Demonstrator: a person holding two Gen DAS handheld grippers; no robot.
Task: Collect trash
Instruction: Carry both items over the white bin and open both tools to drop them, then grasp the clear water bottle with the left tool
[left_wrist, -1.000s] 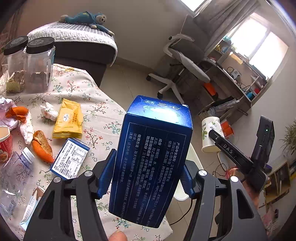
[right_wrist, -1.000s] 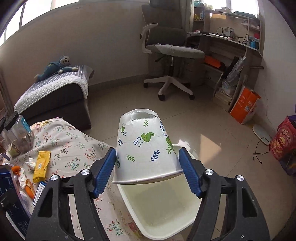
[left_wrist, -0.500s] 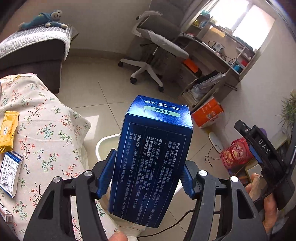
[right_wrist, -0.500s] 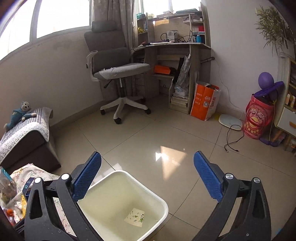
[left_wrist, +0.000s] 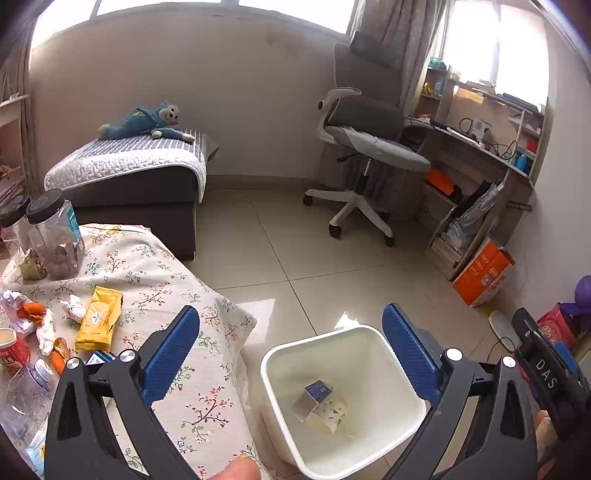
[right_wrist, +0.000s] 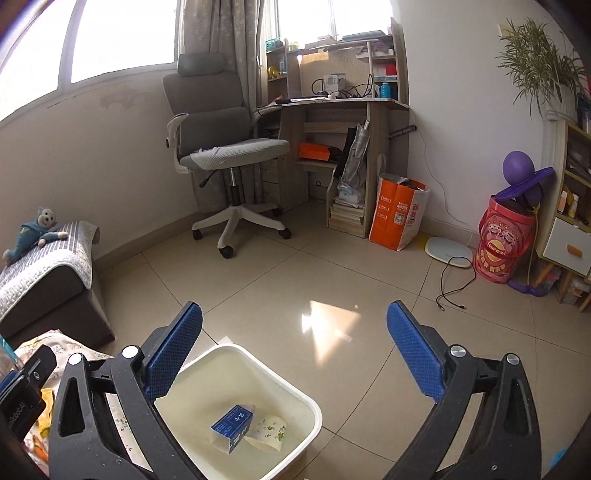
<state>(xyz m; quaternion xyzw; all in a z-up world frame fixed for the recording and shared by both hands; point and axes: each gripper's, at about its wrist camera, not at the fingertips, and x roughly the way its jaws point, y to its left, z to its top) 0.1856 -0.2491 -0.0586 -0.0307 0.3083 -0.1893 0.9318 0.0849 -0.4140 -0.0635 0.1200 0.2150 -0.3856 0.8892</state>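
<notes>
A white trash bin (left_wrist: 373, 334) stands on the floor beside the table; it also shows in the right wrist view (right_wrist: 312, 408). Inside lie a blue box (left_wrist: 317, 390) (right_wrist: 232, 421) and a patterned paper cup (left_wrist: 330, 415) (right_wrist: 269, 434). My left gripper (left_wrist: 291, 350) is open and empty above the bin. My right gripper (right_wrist: 293, 347) is open and empty above the bin too. On the floral tablecloth (left_wrist: 166, 280) lie a yellow wrapper (left_wrist: 99, 318), crumpled tissues (left_wrist: 73, 308), orange peel (left_wrist: 31, 309) and a small blue box (left_wrist: 96, 357).
Two black-lidded jars (left_wrist: 53, 232) stand at the table's far left, a red cup (left_wrist: 13, 349) and a clear plastic bottle (left_wrist: 20, 391) nearer. An office chair (right_wrist: 225, 155), a desk (right_wrist: 332, 110), an orange bag (right_wrist: 400, 210) and a sofa (left_wrist: 136, 173) stand around the tiled floor.
My left gripper opened and the blue box dropped into the bin. My right gripper let go of the paper cup earlier; it lies in the bin. Both grippers hover over the bin.
</notes>
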